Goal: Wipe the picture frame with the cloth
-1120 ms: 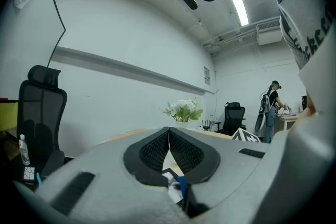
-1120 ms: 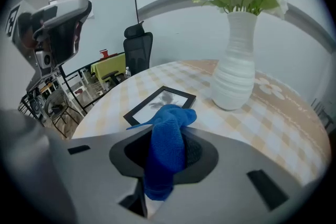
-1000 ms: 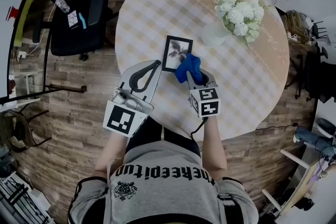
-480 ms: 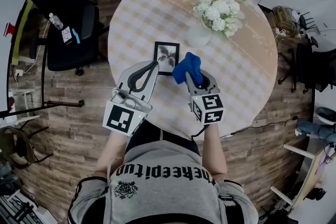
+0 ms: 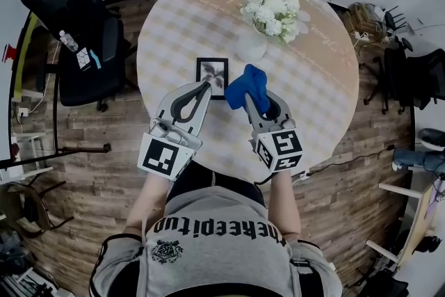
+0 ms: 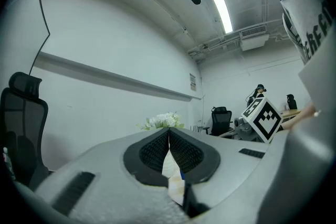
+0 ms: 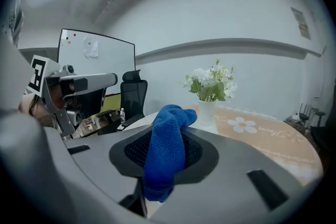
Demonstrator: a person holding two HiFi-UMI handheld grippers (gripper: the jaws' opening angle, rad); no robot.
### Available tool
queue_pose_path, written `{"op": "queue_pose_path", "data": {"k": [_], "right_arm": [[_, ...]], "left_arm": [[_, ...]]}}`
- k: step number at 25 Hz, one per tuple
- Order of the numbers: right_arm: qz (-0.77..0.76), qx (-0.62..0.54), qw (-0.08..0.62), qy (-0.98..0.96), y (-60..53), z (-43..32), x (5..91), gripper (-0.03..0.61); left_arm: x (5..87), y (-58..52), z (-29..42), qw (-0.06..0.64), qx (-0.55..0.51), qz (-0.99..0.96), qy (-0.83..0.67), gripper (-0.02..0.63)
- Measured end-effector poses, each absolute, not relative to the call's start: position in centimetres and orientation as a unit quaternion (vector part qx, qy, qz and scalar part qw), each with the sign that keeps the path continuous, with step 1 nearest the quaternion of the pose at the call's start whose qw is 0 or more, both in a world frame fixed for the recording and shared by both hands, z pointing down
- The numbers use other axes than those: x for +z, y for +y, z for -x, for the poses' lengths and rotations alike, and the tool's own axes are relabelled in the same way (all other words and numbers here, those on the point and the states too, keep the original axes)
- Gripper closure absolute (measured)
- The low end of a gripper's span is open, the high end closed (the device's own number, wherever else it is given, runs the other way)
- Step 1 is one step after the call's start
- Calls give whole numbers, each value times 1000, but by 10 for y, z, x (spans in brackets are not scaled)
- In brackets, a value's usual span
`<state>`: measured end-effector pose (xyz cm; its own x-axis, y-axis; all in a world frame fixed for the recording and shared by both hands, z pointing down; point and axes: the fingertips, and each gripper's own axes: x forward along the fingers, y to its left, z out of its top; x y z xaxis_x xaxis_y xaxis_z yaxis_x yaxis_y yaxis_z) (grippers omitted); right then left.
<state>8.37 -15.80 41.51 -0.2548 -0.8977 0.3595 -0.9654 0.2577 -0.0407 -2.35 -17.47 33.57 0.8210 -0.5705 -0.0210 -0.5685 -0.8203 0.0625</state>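
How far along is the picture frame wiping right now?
Already done: the right gripper is shut on the blue cloth. In hand: the cloth is beside the right edge of the picture frame, flat on the table, with the shut left gripper at its lower edge. Left: the wiping itself; cloth contact is unclear.
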Motion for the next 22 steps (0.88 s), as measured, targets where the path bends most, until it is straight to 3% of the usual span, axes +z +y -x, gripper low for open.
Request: {"op": "queue_pose_path", "data": {"k": [22], "right_arm": [[-553,65,61,-828,-121,-85,352,485]], "left_arm": [[299,-122,4,-23,-39,-941,-337,595]]}}
